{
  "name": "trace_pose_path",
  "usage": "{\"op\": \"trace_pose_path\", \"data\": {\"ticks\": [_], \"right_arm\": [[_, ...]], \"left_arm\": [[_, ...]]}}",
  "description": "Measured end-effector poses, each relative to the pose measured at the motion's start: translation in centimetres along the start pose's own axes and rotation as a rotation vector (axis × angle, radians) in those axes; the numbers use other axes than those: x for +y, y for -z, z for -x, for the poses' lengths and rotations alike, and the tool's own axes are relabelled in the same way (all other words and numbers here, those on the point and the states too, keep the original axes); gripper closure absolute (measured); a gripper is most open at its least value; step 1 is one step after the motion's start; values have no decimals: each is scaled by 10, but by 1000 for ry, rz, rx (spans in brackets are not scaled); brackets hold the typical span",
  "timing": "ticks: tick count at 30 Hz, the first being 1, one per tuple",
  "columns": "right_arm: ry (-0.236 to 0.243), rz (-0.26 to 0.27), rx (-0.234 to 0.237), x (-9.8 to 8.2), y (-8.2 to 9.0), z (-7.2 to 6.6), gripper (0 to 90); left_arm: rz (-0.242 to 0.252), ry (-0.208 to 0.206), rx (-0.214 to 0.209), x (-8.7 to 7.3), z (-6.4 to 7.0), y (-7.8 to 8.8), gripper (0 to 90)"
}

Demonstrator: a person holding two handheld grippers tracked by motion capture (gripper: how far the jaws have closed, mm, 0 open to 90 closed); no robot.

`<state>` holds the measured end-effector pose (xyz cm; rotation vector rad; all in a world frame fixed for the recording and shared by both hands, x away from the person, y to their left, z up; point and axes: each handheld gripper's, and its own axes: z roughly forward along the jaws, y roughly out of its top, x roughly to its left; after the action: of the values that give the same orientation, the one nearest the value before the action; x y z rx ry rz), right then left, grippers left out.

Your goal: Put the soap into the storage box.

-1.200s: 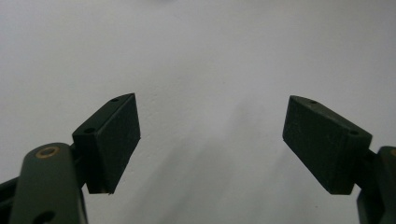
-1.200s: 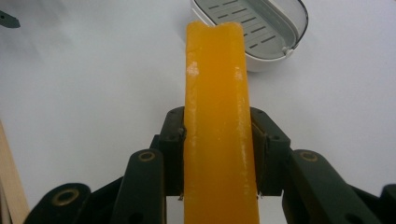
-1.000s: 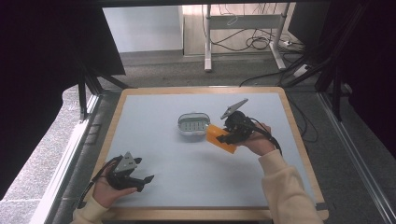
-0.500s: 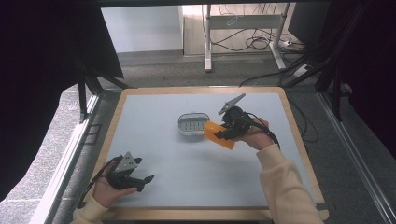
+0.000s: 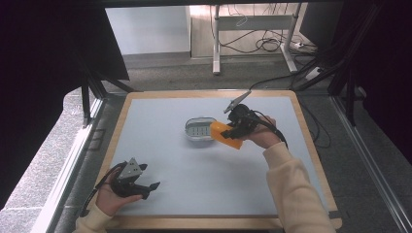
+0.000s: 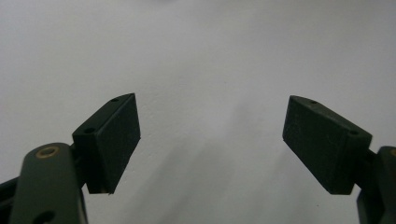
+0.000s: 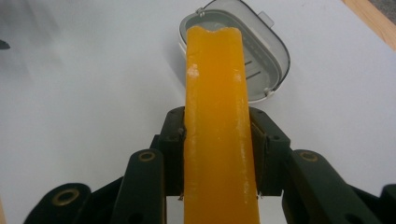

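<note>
An orange soap bar (image 5: 224,134) (image 7: 218,130) is clamped on edge between the pads of my right gripper (image 5: 232,131) (image 7: 219,154), right of the table's middle. Its far end reaches over the rim of a small clear oval dish (image 5: 199,130) (image 7: 261,60) with a slotted floor. The bar is held clear of the table. My left gripper (image 5: 148,189) (image 6: 210,140) rests near the front left corner, jaws wide open with only bare white table between them.
The white tabletop (image 5: 194,165) has a wooden border (image 5: 311,145). A black frame post (image 5: 87,102) stands off the left edge. Desk legs and cables (image 5: 262,39) lie on the floor beyond the far edge.
My right gripper has carried the orange bar a little left and toward the far side, bringing its end over the dish's rim. The left gripper has stayed put.
</note>
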<state>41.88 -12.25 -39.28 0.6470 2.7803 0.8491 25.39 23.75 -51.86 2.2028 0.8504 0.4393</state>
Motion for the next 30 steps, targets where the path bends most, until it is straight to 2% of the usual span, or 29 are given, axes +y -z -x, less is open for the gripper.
{"op": "trace_pose_path", "data": {"ticks": [4,12,27,30], "right_arm": [[7,-9,-1,4,-3,4,618],[-12,-18,-4,10,-7,12,619],[17,-14,4,27,-12,22,619],[38,-10,11,30,-14,22,619]], "left_arm": [[0,-1,-2,0,0,0,191],[0,-5,-2,0,1,-1,191],[4,-2,-4,1,1,0,191],[4,-2,-3,1,1,0,191]]}}
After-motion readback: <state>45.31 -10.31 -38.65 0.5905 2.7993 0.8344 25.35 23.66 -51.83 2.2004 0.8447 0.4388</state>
